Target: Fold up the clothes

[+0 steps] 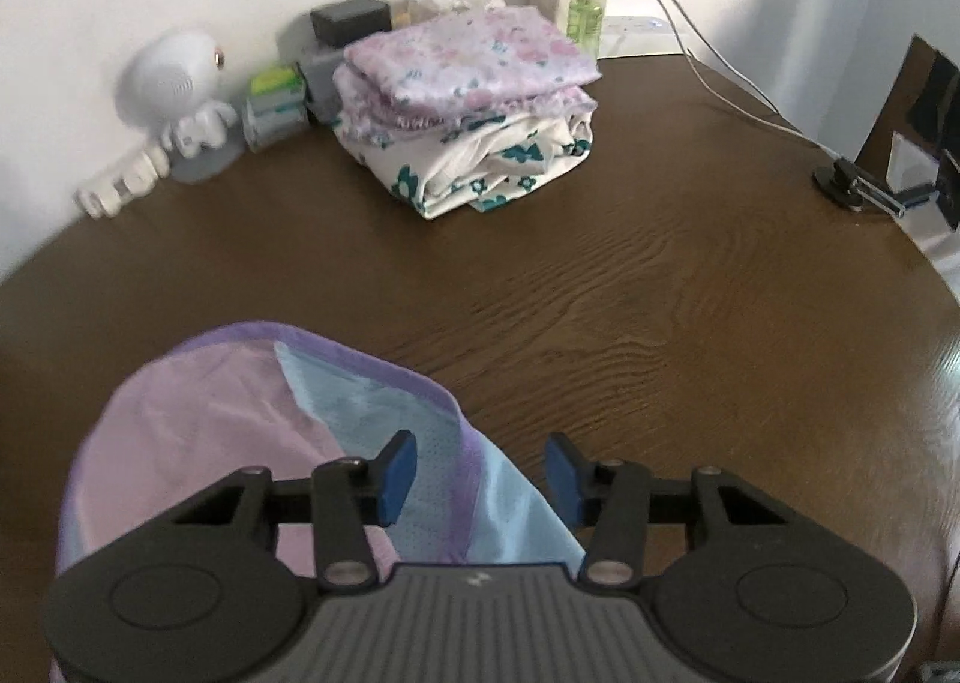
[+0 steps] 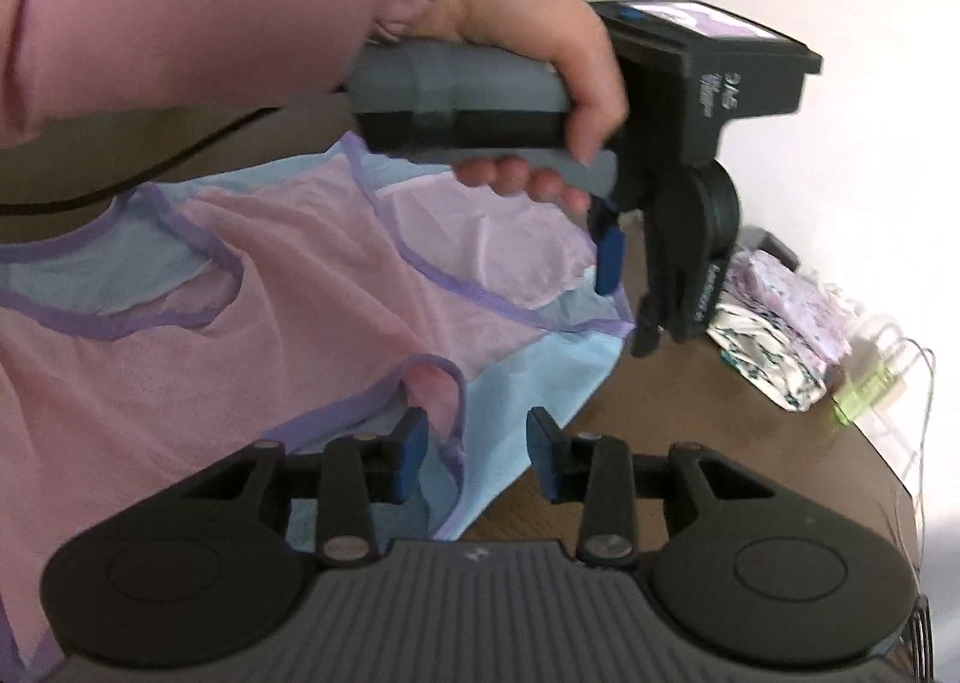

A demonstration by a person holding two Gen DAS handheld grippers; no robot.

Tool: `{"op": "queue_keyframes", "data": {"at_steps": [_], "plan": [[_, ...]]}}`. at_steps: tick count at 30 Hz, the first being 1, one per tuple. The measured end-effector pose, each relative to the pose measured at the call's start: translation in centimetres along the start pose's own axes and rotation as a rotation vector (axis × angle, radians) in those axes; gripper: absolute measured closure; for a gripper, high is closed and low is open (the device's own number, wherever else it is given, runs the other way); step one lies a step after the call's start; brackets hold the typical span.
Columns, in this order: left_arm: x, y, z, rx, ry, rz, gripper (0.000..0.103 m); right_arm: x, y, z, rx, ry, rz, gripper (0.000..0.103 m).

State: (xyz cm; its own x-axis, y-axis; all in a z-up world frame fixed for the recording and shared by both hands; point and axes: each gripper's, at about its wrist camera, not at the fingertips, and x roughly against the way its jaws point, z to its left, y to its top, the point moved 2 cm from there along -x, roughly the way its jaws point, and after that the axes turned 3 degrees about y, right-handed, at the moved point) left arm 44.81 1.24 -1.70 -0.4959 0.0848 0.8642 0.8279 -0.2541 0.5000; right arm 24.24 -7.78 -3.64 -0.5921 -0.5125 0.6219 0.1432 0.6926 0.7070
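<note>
A thin pink and light-blue garment with purple trim (image 1: 240,419) lies spread on the brown wooden table (image 1: 660,275). My left gripper (image 1: 480,479) hovers over its right edge, blue pads apart, pressing nothing. In the right wrist view the garment (image 2: 270,287) fills the left half. A purple-trimmed loop of it stands between the fingers of my right gripper (image 2: 477,455), which is open and does not pinch it. A hand (image 2: 540,53) in a pink sleeve holds the left gripper (image 2: 630,293) above the garment's far corner.
A stack of folded floral clothes (image 1: 468,101) sits at the back of the table, also in the right wrist view (image 2: 780,323). Along the wall stand a white round gadget (image 1: 180,77), tissue packs (image 1: 276,101), a green bottle (image 1: 585,11) and chargers with cables (image 1: 720,77). A black mount (image 1: 852,182) is at the right edge.
</note>
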Motion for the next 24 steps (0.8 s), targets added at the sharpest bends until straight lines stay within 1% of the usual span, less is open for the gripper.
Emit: {"op": "queue_keyframes", "data": {"at_steps": [4,8,10,12,13,14,15,18,20,24], "plan": [[-0.9,-0.1,0.6,-0.021,-0.024,0.013,0.065,-1.2,0.5,0.4,0.048,0.01,0.008,0.074],[-1.4,-0.3,0.5,-0.046,-0.069,0.02,0.077,-2.2,0.9,0.6,0.075,0.016,0.019,0.079],[-1.6,-0.4,0.2,-0.063,-0.072,0.022,0.078,-2.5,0.8,0.8,0.075,0.022,0.022,0.089],[-1.7,-0.5,0.2,-0.064,-0.072,0.018,0.079,-2.5,0.7,1.1,0.088,0.014,0.019,0.092],[-1.7,-0.4,0.2,-0.06,-0.074,0.017,0.081,-2.5,0.6,1.3,0.1,0.002,0.016,0.092],[-1.7,-0.4,0.2,-0.058,-0.074,0.015,0.09,-2.5,0.5,1.6,0.114,-0.009,0.013,0.092],[-1.6,-0.4,0.2,-0.054,-0.073,0.011,0.099,-2.5,0.4,1.9,0.13,-0.02,0.01,0.095],[-1.5,-0.3,0.4,-0.03,-0.086,-0.006,0.102,-2.2,0.2,2.6,0.164,-0.045,-0.003,0.1],[-1.3,-0.2,0.6,-0.01,-0.093,-0.02,0.102,-1.9,0.0,3.0,0.191,-0.064,-0.01,0.101],[-1.0,0.9,1.8,0.063,-0.085,-0.055,0.103,-0.8,-0.8,4.5,0.327,-0.134,-0.035,0.102]]}}
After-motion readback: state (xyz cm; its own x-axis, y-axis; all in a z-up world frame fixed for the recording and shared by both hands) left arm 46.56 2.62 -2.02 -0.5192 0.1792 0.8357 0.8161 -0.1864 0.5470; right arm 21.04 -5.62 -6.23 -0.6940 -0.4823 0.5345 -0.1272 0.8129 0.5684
